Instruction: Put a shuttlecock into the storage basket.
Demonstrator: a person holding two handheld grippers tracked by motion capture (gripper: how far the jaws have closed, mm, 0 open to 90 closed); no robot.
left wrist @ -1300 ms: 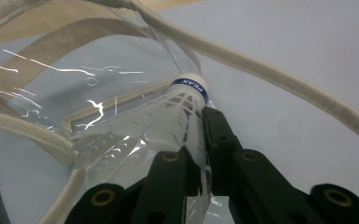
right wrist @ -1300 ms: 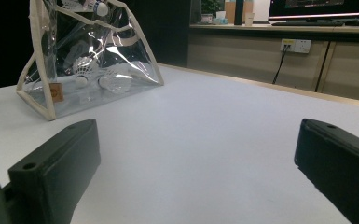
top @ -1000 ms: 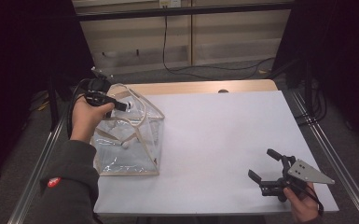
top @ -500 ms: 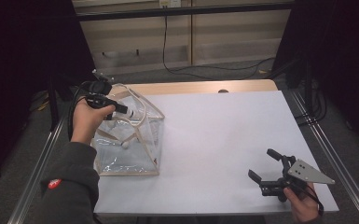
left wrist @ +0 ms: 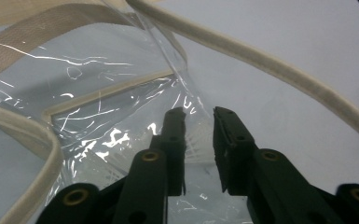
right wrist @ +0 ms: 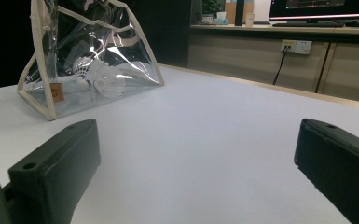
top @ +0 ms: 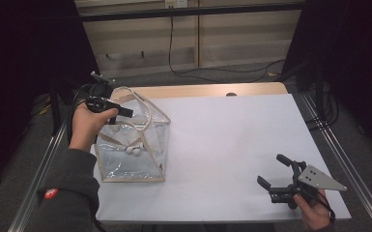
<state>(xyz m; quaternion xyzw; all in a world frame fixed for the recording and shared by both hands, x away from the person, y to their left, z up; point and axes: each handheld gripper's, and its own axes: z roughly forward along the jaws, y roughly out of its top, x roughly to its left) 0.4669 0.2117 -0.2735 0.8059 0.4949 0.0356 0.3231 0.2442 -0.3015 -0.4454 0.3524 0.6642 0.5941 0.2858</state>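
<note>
High view first, from the left: a grey sleeve (top: 70, 193) is seen coming in from the bottom, and the left gripper (top: 125, 112) is held over the top of a clear plastic bag (top: 140, 159) with cream edges. The bag is stood on the left part of the white table (top: 232, 140). White shuttlecocks (top: 133, 149) are seen lying inside it, on its bottom. In the left gripper view, the black jaws are parted by a small gap and have just been opening. Nothing is pinched between them; the clear bag wall (left wrist: 98, 121) and a shuttlecock's white feathers (left wrist: 198, 144) are seen past the tips. A cream handle cord (left wrist: 261, 60) is passed across the top right. Farther right in the high view, the right gripper (top: 278, 173) is held low near the table's front right corner, well apart from the bag. Its jaws are spread wide and nothing is held in them. In the right gripper view, the bag (right wrist: 51, 100) is seen far off at the upper left.
</note>
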